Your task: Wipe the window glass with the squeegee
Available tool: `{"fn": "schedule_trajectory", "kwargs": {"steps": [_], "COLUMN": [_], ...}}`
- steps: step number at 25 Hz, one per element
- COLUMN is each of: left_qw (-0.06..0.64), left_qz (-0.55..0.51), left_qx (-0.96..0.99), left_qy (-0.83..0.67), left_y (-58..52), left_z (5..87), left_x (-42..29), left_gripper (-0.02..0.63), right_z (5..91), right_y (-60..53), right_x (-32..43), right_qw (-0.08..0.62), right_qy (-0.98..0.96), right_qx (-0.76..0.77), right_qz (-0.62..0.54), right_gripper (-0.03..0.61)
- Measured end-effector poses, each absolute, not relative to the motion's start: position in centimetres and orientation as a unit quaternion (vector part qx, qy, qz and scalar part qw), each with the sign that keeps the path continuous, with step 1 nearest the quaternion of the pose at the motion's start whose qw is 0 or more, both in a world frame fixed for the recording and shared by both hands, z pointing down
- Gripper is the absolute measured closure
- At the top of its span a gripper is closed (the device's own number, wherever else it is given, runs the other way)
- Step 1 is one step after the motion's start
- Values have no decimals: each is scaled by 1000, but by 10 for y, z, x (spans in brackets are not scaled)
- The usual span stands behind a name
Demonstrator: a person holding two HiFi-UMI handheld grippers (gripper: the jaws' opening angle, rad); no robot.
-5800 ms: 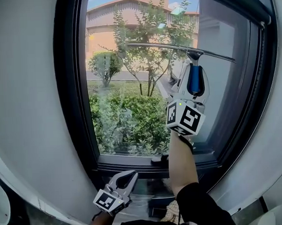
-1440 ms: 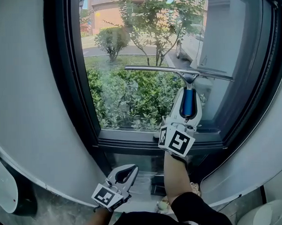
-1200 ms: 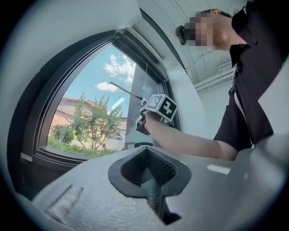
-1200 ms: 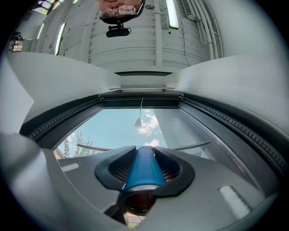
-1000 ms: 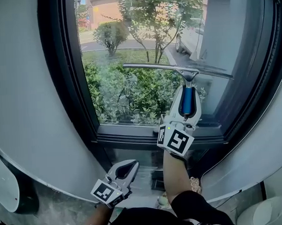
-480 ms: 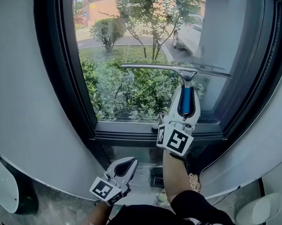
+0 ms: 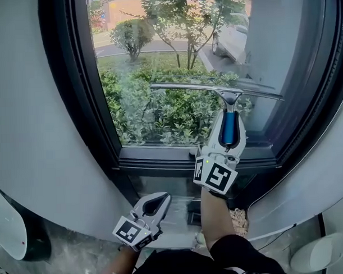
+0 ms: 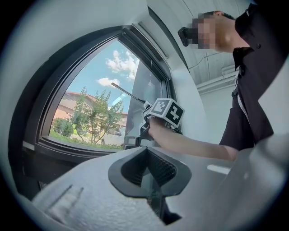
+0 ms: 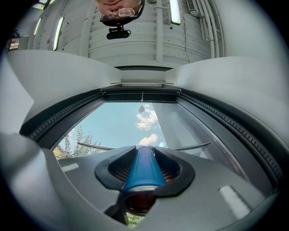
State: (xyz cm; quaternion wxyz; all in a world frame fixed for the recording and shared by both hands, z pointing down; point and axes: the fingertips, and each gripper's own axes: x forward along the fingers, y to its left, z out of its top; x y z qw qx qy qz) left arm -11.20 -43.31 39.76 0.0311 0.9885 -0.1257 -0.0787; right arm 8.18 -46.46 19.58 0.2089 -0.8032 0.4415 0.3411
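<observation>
Pinching the squeegee (image 7: 229, 129), the right hand-held gripper (image 7: 229, 119) held its blade (image 7: 203, 88) flat on the window glass (image 7: 157, 61) for wiping; the left hand-held gripper (image 7: 157, 200) hung closed.

bright daylight thru the window (image 7: 175, 77), indoor walls dimmer, heavy fisheye warp + dark corners on gripper views.

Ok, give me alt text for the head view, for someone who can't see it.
The right gripper holds a blue-handled squeegee in its jaws, blade nearly level across the window glass, shrubs and trees outside. The left gripper hangs below the sill, jaws together, empty.
</observation>
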Motion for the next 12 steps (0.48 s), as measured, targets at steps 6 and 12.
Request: {"fn": "schedule_trajectory", "kwargs": {"steps": [6,12], "left_qw": [37,41], "left_qz": [-71,-65], "left_qx": [989,989], "left_qy": [-124,-124], "left_y": [-434,-433], "left_z": [405,408], "left_x": [-113,-114], "left_gripper": [612,612], "right_z": [207,217], "right_y": [-465,-465], "right_x": [81,80], "right_qw": [204,198], "right_qy": [446,447], "right_qx": [-804,-807], "right_qz": [336,331], "right_gripper": [445,445]}}
